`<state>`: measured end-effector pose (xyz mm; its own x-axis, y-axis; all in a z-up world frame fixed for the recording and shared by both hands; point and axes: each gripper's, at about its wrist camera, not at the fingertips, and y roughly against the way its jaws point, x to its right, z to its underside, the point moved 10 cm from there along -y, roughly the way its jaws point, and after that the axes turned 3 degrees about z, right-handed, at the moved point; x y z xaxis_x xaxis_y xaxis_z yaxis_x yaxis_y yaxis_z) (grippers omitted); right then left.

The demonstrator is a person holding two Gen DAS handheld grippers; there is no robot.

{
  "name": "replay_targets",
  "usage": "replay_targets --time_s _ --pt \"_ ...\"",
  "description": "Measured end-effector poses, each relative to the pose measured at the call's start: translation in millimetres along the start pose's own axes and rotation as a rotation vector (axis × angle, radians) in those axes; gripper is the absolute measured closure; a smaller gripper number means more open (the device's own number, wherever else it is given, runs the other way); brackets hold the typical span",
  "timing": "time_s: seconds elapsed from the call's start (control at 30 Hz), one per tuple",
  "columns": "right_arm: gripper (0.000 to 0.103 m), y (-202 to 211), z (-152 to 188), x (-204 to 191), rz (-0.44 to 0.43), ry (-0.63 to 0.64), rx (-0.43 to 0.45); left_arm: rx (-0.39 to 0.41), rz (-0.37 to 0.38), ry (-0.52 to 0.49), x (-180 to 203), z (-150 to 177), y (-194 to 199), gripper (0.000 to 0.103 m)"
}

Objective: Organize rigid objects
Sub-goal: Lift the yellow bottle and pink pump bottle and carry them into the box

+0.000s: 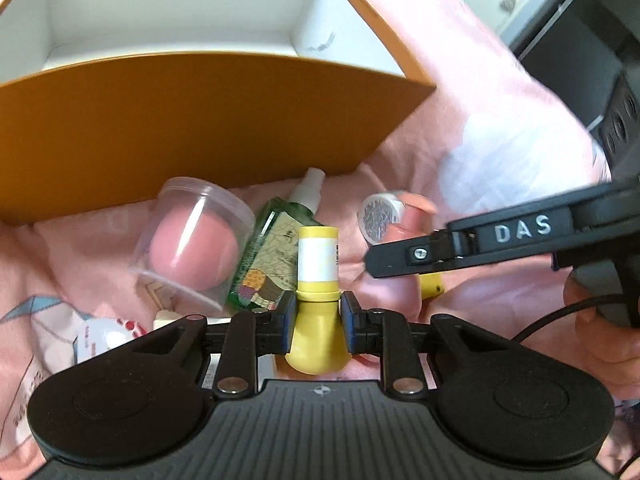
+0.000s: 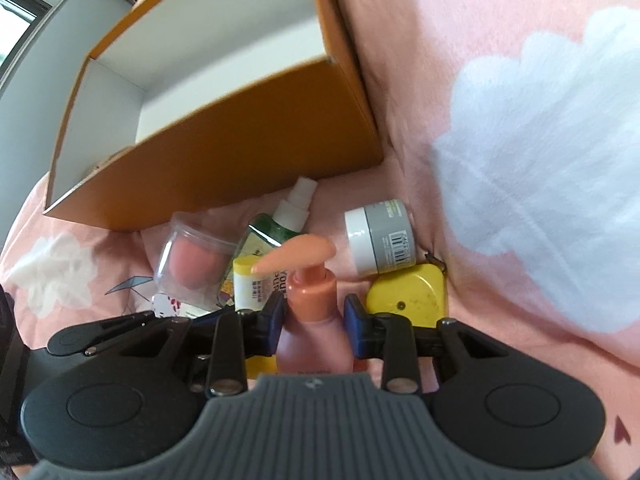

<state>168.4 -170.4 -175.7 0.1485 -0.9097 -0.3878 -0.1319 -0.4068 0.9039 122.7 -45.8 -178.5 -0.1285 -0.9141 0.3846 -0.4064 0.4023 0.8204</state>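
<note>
My left gripper [image 1: 318, 314] has its jaws narrow, the blue pads pressed on either side of a yellow tube [image 1: 317, 260] just below its collar, so the tube stands between the fingers with its white-labelled end pointing away from me. My right gripper [image 2: 314, 320] is closed in the same way on a pink pump bottle [image 2: 314, 300], pads on its shoulders, the orange spout tilted to the left above it. Both catches sit over a pink blanket [image 2: 500, 60], in front of an open orange box [image 1: 192, 120] with white inside walls. On the blanket by the box wall lie a clear tub [image 1: 192, 240] holding a pink sponge, a green spray bottle [image 1: 276, 236] on its side with its nozzle toward the box, and a grey jar [image 2: 380, 238] with a white lid. A yellow tape measure [image 2: 408, 294] rests just beside the jar, near my right pad. In the left view the right gripper's black arm reaches in from the right edge.
</note>
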Motion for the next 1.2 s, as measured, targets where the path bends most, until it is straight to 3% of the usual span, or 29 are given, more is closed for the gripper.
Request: replay_targets --time_s 0.4,0.67,0.93,1.2 --pt "0.072 46.5 -10.4 -31.6 0.009 0.126 0.142 0.215 0.005 0.047 -3.6 -35.3 70.3 0.077" --pt "0.072 77.6 -26.6 -70.0 0.018 0.282 0.249 0.376 -0.008 0.064 -8.6 -68.6 118.7 0.077" --pt "0.072 108.0 -56.8 -110.3 -0.018 0.387 0.35 0.467 -0.057 0.08 -19.5 -103.9 137.3 0.077" --pt "0.072 117.8 -96.2 -138.7 -0.058 0.373 0.444 0.528 -0.084 0.1 -34.8 -132.7 144.9 0.077"
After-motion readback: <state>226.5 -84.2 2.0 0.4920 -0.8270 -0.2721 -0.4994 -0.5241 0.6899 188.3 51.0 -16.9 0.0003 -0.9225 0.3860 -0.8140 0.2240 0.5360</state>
